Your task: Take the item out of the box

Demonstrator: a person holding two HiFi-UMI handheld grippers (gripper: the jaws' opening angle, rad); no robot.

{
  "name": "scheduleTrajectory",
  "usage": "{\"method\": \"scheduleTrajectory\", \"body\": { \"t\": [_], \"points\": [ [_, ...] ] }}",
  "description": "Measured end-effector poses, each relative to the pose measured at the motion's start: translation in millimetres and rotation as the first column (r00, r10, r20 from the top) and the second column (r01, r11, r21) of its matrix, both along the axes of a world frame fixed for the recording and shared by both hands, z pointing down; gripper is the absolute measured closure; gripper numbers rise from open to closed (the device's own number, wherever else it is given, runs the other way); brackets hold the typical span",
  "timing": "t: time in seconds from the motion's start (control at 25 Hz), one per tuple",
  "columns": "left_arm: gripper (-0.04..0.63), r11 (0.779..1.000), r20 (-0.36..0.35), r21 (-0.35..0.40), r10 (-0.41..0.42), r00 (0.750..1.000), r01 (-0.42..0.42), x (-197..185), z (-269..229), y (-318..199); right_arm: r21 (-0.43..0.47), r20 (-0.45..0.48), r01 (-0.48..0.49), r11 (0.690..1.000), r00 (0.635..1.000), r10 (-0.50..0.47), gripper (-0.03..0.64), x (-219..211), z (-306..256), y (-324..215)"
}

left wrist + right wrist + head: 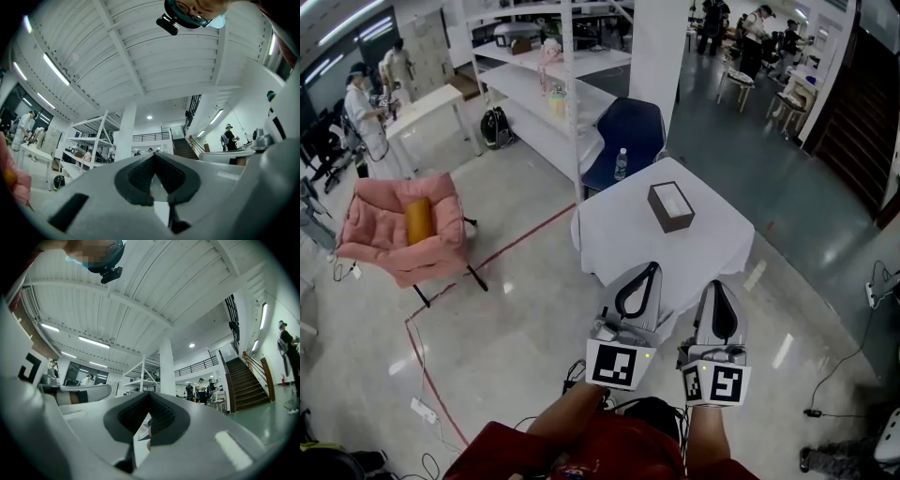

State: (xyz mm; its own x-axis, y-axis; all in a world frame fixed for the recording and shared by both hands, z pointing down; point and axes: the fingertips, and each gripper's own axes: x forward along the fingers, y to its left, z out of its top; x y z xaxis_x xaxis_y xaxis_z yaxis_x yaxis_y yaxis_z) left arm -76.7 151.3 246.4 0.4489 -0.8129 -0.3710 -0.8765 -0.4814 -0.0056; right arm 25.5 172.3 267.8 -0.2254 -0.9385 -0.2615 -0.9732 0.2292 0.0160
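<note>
A brown box (671, 206) with a pale top stands on a small table under a white cloth (619, 234), seen in the head view. My left gripper (653, 266) and right gripper (718, 284) hover side by side at the table's near edge, well short of the box. Both point forward and upward. Each has its jaws shut tip to tip with nothing between them. In the left gripper view the left gripper (153, 155) shows touching dark pads (140, 176) against the ceiling. The right gripper (150, 394) looks the same in its own view.
A blue chair (630, 131) with a water bottle (621, 163) stands behind the table, beside a white pillar (661, 47) and white shelves (553, 84). A pink armchair (398, 225) sits at the left. Red tape (422, 356) and cables cross the glossy floor. People stand far off.
</note>
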Motion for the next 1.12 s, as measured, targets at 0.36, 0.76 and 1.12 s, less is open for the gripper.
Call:
{"method": "scheduleTrajectory", "body": {
  "t": [0.36,0.76,1.12],
  "points": [
    [0.594,1.0,0.006,0.006,0.0,1.0,0.0,17.7,7.0,-23.1,0.004,-0.014,0.008,1.0,1.0,-0.008,0.617,12.9,7.7,-27.0],
    [0.595,1.0,0.032,-0.017,0.001,0.999,-0.001,66.2,8.6,-87.1,-0.008,0.007,0.009,1.0,1.0,-0.009,0.616,60.8,8.9,-91.8],
    [0.595,1.0,0.035,-0.012,-0.011,0.999,0.012,107.9,1.4,-157.0,-0.016,0.03,0.015,1.0,0.999,-0.014,0.615,104.6,6.3,-165.8]
  ]
}}
